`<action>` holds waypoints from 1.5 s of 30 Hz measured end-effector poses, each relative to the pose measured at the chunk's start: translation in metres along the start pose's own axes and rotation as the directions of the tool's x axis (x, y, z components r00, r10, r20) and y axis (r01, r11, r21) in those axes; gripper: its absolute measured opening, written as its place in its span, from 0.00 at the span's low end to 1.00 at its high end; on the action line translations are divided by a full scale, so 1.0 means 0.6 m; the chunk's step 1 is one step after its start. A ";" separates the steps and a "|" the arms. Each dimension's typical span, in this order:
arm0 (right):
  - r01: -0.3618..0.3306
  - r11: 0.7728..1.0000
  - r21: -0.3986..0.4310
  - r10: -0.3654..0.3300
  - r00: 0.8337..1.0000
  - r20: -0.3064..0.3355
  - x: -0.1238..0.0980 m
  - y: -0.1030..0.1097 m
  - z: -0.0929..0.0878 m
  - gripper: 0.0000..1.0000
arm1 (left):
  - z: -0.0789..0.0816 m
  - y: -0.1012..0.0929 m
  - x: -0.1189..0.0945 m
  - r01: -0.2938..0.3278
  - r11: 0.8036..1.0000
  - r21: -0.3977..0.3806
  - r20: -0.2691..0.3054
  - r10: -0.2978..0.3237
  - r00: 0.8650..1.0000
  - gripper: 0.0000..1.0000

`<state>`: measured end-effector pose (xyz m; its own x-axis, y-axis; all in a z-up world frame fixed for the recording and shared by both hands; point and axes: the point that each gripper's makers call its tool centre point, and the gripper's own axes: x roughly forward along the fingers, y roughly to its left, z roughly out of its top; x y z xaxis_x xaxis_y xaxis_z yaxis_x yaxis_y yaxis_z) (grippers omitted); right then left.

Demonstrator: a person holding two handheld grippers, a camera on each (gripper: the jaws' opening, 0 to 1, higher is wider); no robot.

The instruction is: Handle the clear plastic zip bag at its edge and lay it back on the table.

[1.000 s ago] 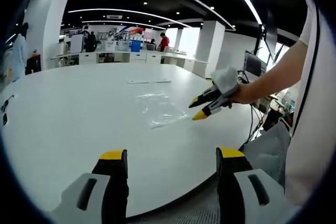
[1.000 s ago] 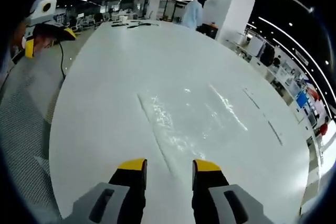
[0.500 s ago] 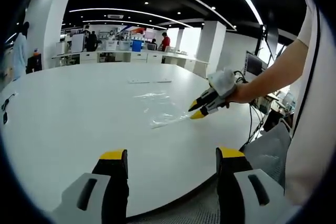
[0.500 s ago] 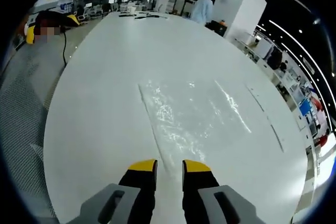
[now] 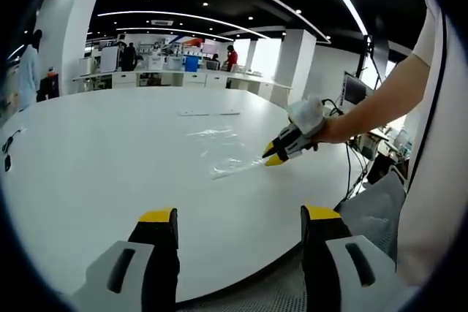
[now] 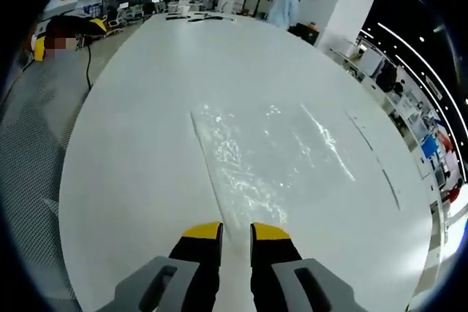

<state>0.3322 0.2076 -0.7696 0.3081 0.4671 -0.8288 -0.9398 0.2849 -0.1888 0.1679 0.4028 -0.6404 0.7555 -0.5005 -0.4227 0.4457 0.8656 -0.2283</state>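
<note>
Zip bag (image 6: pixel 267 160), clear plastic, lies flat on the white worktop (image 6: pixel 139 129), its near edge reaching down to the yellow tips of the right gripper (image 6: pixel 235 233). In the right gripper view those jaws stand close together with a narrow slit left between them, the bag's near edge running into that slit; whether the plastic is actually pinched I cannot tell. Beyond the tips the bag spreads away as a glinting, wrinkled sheet, one straight long edge on its left side.

Left gripper view: left gripper (image 5: pixel 240 218) nearest, jaws wide apart, nothing between them, held over the near rim of the worktop (image 5: pixel 110 158). Farther out, the bag (image 5: pixel 223 153) sits right of centre on the surface. The right gripper (image 5: pixel 272 157) comes in from the right on a bare forearm, its yellow tips at the bag's right-hand edge, tips nearly together.

Far side: a thin pale strip (image 5: pixel 208 113) lies on the worktop past the bag. Beyond, white pillars, desks and standing people, too distant for detail.
</note>
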 end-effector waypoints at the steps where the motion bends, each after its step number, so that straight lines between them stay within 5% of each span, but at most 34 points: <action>1: -0.002 1.000 0.001 0.002 1.000 -0.003 0.000 0.000 -0.001 0.11 | -0.001 0.001 0.000 0.000 1.000 -0.001 0.000 0.000 1.000 0.67; 24: -0.040 0.997 -0.065 0.039 0.999 -0.017 0.014 0.002 -0.002 0.06 | -0.008 0.006 0.001 0.001 1.000 -0.008 -0.011 -0.001 1.000 0.67; 45: -0.071 0.997 -0.013 0.072 0.997 0.007 0.013 0.004 0.004 0.00 | -0.015 0.015 0.001 0.002 1.000 -0.006 -0.014 -0.002 1.000 0.67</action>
<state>0.3329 0.2142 -0.7753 0.2411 0.4923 -0.8364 -0.9613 0.2395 -0.1361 0.1678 0.4103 -0.6504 0.7475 -0.5022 -0.4348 0.4443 0.8646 -0.2348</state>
